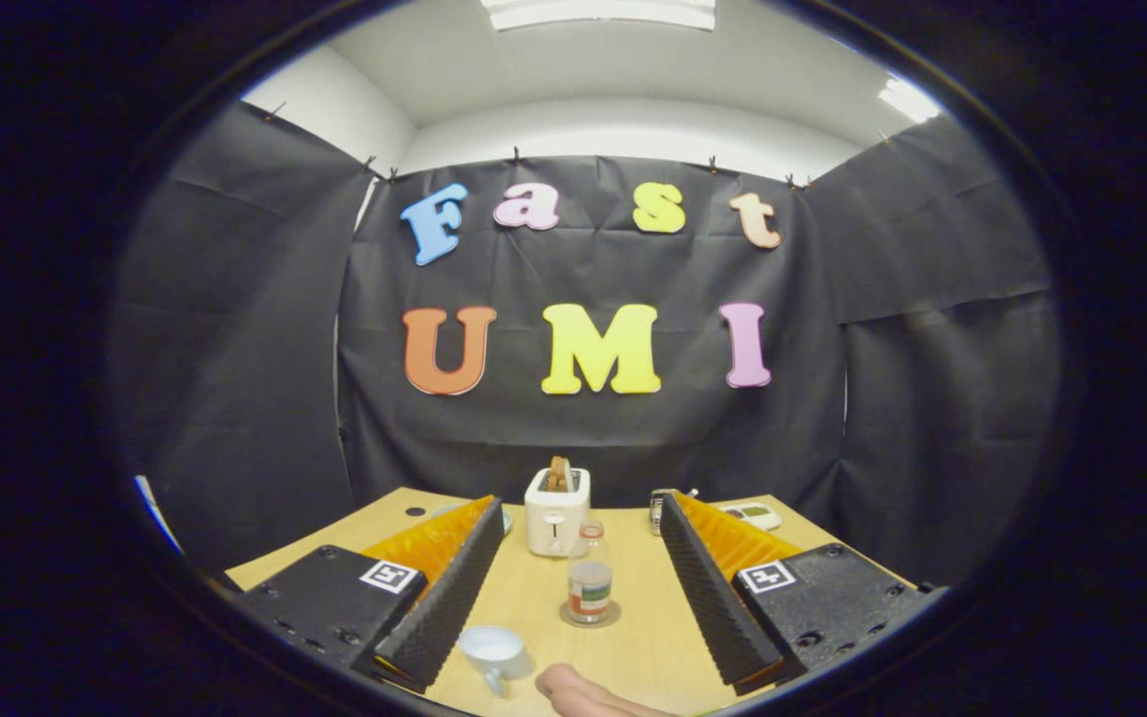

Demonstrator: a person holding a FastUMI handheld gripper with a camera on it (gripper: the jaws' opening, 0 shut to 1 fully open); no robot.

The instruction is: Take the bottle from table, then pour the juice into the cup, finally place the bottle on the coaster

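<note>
Bottle (589, 588): upright on coaster (613, 616), beyond cup (492, 649). My gripper (573, 588): released, fingers wide either side. I judge placing done.

Nothing legible: the bottle (589, 590) label is too small to read, and the tool (579, 518) carries only square coded markers.

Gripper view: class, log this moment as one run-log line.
gripper: open, empty | bottle: upright on coaster, between fingers | cup: near left finger | toaster: beyond

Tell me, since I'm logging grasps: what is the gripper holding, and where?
Nothing. The gripper is open, and the bottle stands untouched between its fingers.
</note>
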